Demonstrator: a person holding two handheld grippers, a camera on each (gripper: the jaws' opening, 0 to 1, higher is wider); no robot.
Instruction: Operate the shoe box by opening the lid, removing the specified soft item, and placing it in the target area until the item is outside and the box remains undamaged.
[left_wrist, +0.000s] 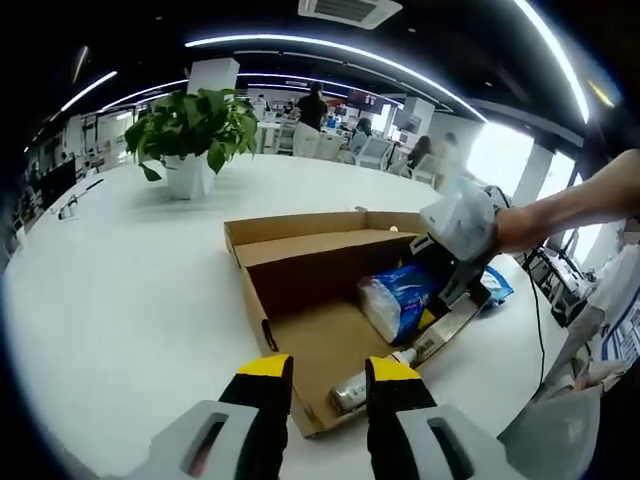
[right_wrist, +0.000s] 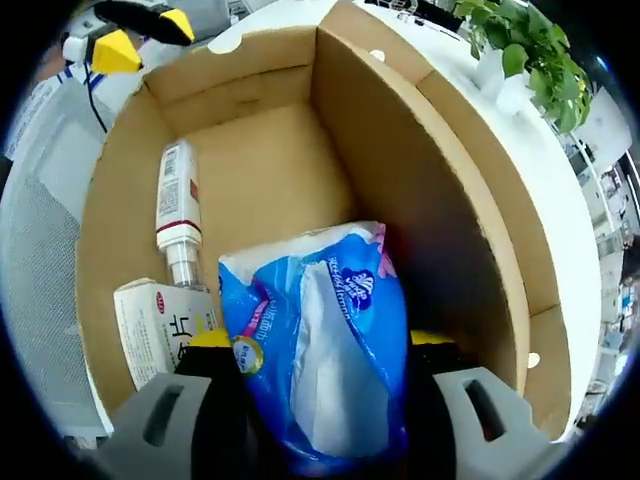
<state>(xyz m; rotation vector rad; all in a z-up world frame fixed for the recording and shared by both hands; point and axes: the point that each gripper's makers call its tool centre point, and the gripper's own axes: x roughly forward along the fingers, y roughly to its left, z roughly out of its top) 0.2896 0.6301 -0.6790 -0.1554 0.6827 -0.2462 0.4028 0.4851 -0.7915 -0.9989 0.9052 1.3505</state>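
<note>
An open brown cardboard shoe box (left_wrist: 300, 345) lies on a white table (left_wrist: 130, 290), its lid (left_wrist: 300, 228) folded back on the far side. Inside the box, my right gripper (right_wrist: 320, 345) is shut on a soft blue-and-white tissue pack (right_wrist: 330, 380). In the left gripper view that pack (left_wrist: 395, 300) sits at the box's right side, with the right gripper (left_wrist: 445, 280) reaching in from the right. At the box's near edge, my left gripper (left_wrist: 330, 372) is open with nothing between its yellow-tipped fingers. In the right gripper view, the left gripper (right_wrist: 140, 35) appears beyond the box's far wall.
A white bottle (right_wrist: 178, 215) and a small white carton (right_wrist: 160, 330) lie in the box beside the pack. A potted plant (left_wrist: 195, 130) stands on the table behind the box. A person's arm (left_wrist: 570, 210) reaches in from the right. People and desks are far back.
</note>
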